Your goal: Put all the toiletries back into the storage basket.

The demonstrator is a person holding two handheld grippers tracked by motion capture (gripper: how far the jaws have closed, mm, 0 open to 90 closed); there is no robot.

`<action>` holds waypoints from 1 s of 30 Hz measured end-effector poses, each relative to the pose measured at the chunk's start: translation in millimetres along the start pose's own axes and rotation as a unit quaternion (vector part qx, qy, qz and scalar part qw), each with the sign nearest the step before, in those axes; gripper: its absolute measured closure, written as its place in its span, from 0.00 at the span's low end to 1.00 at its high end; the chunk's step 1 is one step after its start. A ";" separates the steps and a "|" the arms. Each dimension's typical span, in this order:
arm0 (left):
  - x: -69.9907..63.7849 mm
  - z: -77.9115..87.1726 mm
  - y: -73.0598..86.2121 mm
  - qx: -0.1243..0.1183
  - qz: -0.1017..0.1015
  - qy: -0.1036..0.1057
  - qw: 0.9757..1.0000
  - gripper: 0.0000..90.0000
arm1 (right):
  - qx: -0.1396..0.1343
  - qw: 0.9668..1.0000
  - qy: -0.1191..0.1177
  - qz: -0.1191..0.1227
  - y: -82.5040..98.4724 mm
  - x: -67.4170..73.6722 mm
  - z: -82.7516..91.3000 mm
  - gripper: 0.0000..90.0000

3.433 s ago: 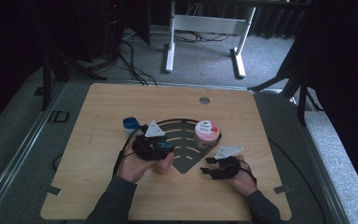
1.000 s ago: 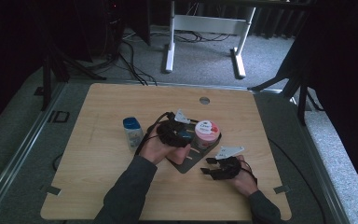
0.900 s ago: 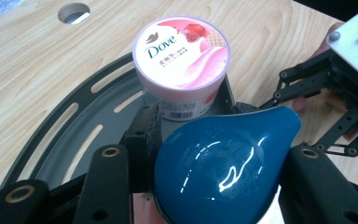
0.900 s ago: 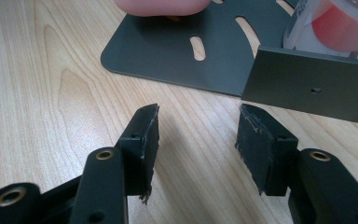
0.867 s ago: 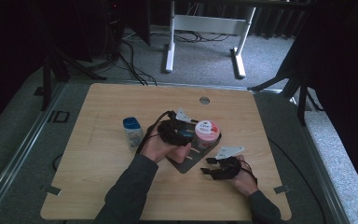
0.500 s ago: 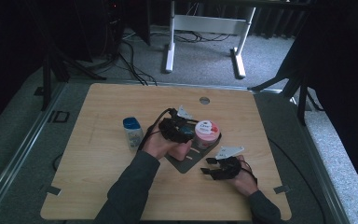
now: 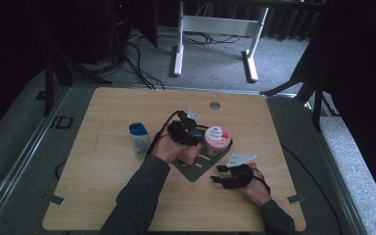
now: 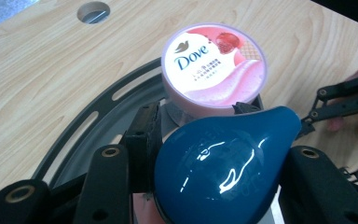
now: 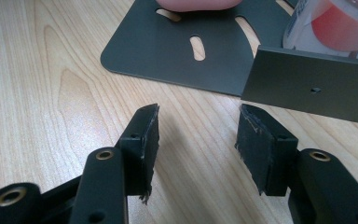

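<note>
My left gripper [image 7: 192, 133] [image 8: 223, 163] is shut on a glossy blue teardrop cap [image 8: 223, 163] of a pink bottle [image 7: 190, 153] that rests on a dark slotted metal plate [image 7: 199, 170] [image 9: 182, 46]. Just beyond the cap stands a pink Dove tub [image 7: 216, 139] [image 8: 213, 65], very close to it. My right gripper [image 7: 220, 179] [image 9: 196, 135] lies open on the wood by the plate's near corner, nothing between its jaws. The plate's upright wall [image 9: 307, 84] stands just ahead of its right jaw.
A small white bottle with a blue cap [image 7: 139, 139] stands upright on the table left of my left hand. A round cable hole [image 7: 215, 105] [image 8: 92, 11] sits near the table's far edge. Bare wood lies at the front and left.
Since 3.4 s ago my left gripper has moved right and away, over the plate beside the Dove tub. In the last second it barely shifted. The right gripper has stayed put.
</note>
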State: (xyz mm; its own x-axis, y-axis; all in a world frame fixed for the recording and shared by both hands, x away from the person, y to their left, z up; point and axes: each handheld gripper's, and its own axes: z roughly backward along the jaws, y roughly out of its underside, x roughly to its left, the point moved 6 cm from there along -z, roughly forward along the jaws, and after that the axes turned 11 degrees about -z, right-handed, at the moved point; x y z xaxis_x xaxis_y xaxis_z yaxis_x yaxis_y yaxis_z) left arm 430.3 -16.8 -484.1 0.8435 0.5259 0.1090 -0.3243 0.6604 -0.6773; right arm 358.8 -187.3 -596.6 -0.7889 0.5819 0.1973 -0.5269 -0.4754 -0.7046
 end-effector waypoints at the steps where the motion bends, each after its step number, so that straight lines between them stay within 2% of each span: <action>1: 1.0 -0.6 -0.1 0.001 0.001 -0.001 1.000 0.59 | 0.000 1.000 0.000 0.000 0.0 0.0 0.0 0.54; 26: 18.6 -18.8 -2.8 -0.004 0.040 -0.033 0.999 0.59 | 0.000 1.000 0.000 -0.001 -0.1 0.1 -0.1 0.54; 30: 21.3 -21.3 -3.6 -0.011 0.046 -0.035 0.998 0.59 | 0.000 1.000 -0.001 -0.001 -0.1 0.2 -0.2 0.54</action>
State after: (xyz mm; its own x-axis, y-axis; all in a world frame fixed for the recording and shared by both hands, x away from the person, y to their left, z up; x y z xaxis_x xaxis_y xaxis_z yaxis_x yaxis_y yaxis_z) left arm 458.5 -19.4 -494.9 0.7790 0.6197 0.0955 -0.3883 0.5964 -0.7025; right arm 358.8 -187.0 -596.6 -0.7880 0.5823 0.1999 -0.5290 -0.4745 -0.7036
